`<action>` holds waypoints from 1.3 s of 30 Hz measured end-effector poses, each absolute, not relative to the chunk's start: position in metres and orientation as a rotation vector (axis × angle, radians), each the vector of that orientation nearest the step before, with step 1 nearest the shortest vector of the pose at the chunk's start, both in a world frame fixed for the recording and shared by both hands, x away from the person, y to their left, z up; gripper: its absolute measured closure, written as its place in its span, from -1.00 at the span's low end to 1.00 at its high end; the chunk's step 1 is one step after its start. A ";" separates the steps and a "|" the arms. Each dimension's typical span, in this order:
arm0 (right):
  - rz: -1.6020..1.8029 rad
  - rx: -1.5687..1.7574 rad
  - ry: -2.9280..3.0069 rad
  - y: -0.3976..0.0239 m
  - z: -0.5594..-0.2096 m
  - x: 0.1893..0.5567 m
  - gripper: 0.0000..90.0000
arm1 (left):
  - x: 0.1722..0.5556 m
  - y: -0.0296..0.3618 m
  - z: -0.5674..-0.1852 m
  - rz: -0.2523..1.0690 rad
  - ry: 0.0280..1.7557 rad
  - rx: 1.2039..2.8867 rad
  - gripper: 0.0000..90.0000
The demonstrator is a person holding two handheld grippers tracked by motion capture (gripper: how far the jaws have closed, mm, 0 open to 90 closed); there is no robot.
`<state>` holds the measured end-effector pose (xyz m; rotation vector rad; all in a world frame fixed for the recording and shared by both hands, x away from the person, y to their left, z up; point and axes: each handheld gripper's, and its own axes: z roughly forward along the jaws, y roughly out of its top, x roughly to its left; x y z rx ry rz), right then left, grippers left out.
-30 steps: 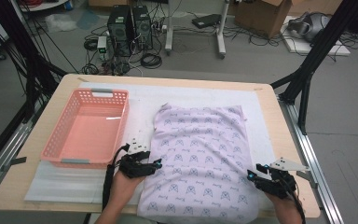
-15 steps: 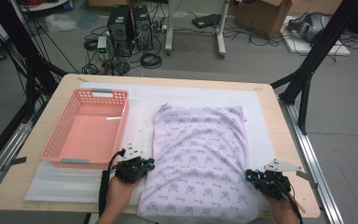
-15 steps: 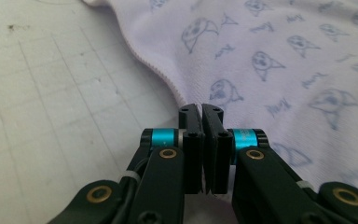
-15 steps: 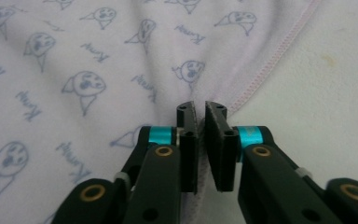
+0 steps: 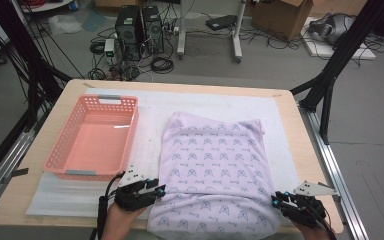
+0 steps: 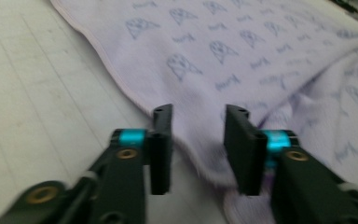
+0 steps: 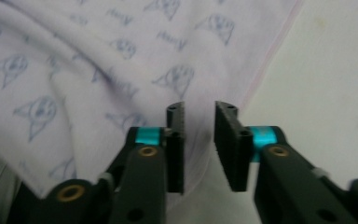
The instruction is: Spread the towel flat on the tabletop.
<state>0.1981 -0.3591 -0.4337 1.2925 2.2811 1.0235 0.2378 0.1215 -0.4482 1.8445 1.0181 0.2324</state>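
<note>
Lilac printed garment [image 5: 215, 170] flat on white mat [image 5: 220, 107], mid-table, near hem hanging over front edge. L gripper [image 5: 156, 191] at its left edge, R gripper [image 5: 277, 201] at right edge, both near the front corners. Both just been reopening: jaws apart, pads not pressing, cloth edge lies under the gap. Pink basket [image 5: 65, 150] to the left, well apart.

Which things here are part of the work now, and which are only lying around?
In the job:
- lilac printed cloth
- left gripper, at the cloth's left edge, jaws apart and just opening
- right gripper, at its right edge, jaws likewise apart

Lying about:
- pink basket, empty
- white mat
- computer towers and cardboard box on the floor
</note>
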 end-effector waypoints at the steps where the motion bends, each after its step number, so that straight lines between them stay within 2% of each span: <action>1: 1.033 1.294 2.267 -0.358 -0.433 0.201 0.47 | 0.242 0.121 -0.447 0.235 1.021 1.843 0.20; 4: 1.037 1.290 2.217 -0.354 -0.431 0.209 0.34 | 0.260 0.114 -0.448 0.221 1.051 1.862 0.08; 7: 1.036 1.325 2.198 -0.355 -0.435 0.224 0.23 | 0.273 0.101 -0.452 0.186 1.053 1.899 0.05; 9: 1.021 1.333 2.225 -0.352 -0.440 0.234 0.21 | 0.274 0.092 -0.451 0.231 1.036 1.940 0.14; 10: 1.000 1.329 2.240 -0.349 -0.443 0.238 0.22 | 0.275 0.088 -0.451 0.271 1.035 1.964 0.31; 11: 0.994 1.306 2.230 -0.348 -0.444 0.240 0.30 | 0.275 0.086 -0.450 0.305 1.048 1.979 0.49; 12: 0.991 1.293 2.231 -0.347 -0.444 0.242 0.46 | 0.278 0.086 -0.449 0.317 1.065 1.979 0.75; 13: 0.977 1.289 2.228 -0.346 -0.444 0.244 0.74 | 0.282 0.086 -0.449 0.287 1.074 1.977 0.91; 14: 0.974 1.270 2.226 -0.347 -0.444 0.248 0.91 | 0.285 0.084 -0.448 0.296 1.084 1.978 0.95; 16: 1.020 1.300 2.222 -0.349 -0.445 0.256 0.96 | 0.291 0.081 -0.445 0.349 1.083 1.997 0.96; 21: 1.017 1.323 2.135 -0.351 -0.446 0.281 0.97 | 0.314 0.085 -0.439 0.437 1.143 1.897 0.97; 24: 1.027 1.327 2.093 -0.349 -0.445 0.297 0.97 | 0.325 0.085 -0.440 0.491 1.145 1.894 0.97; 27: 1.001 1.325 2.071 -0.343 -0.445 0.308 0.97 | 0.331 0.086 -0.441 0.491 1.160 1.851 0.97; 29: 0.998 1.331 2.062 -0.342 -0.446 0.309 0.95 | 0.328 0.086 -0.440 0.484 1.137 1.849 0.90; 30: 1.002 1.331 2.058 -0.342 -0.446 0.308 0.90 | 0.326 0.087 -0.439 0.470 1.121 1.849 0.73; 31: 0.999 1.335 2.049 -0.342 -0.444 0.305 0.77 | 0.323 0.088 -0.439 0.443 1.119 1.841 0.44; 32: 1.001 1.337 2.037 -0.343 -0.443 0.302 0.66 | 0.319 0.090 -0.438 0.414 1.113 1.835 0.26; 34: 1.037 1.334 2.021 -0.347 -0.438 0.294 0.56 | 0.306 0.095 -0.436 0.398 1.088 1.806 0.13; 39: 1.101 1.317 2.054 -0.356 -0.430 0.268 0.44 | 0.279 0.104 -0.439 0.379 1.031 1.832 0.09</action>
